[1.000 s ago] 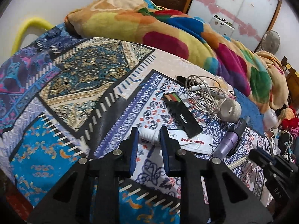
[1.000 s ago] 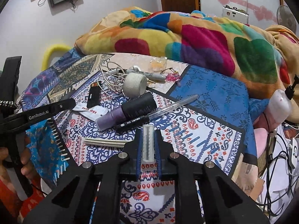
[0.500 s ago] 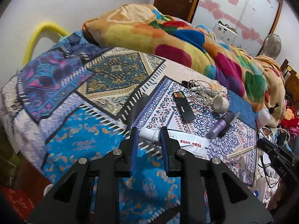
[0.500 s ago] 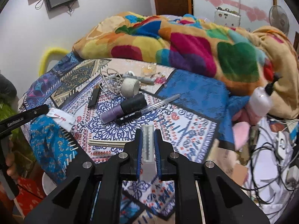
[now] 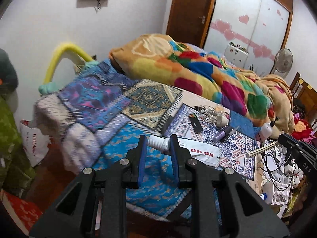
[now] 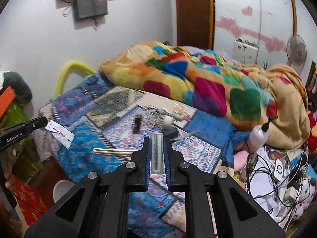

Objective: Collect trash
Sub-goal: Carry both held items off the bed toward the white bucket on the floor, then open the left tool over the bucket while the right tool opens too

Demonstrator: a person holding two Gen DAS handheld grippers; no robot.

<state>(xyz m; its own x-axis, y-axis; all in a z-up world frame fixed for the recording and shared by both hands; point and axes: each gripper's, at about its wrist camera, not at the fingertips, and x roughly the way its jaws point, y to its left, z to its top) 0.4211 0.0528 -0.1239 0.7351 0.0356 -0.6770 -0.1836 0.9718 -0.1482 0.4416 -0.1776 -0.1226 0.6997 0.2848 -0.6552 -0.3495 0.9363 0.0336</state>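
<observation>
- Carrying two pieces of trash clear of the bed at once, one in each tool.
- Left tool clenched on the white ointment tube at its neck, just behind the cap; crumpled flat body trailing off to the right with red lettering on it, hanging free past the bed's near edge.
- Right tool clamped tight on a pale flat strip, ridged and translucent, standing upright between the pads; exact kind of item not clear.
- Slim cream stick seen jutting sideways from beside the right tool; from the left camera shown as a rod with a metal tip; held by that tool, though where the pads meet it could not be told.
- Best done, by judgement: both grips kept firm and level, tube held by the stiff neck rather than the soft body, no swinging near the cables on the floor at the bed's right side.
- White bag by the bed's far-left corner looked a likely drop spot; bin not in view.
- Left on the bed near the blanket: a purple tube, a black case, a cable tangle.
</observation>
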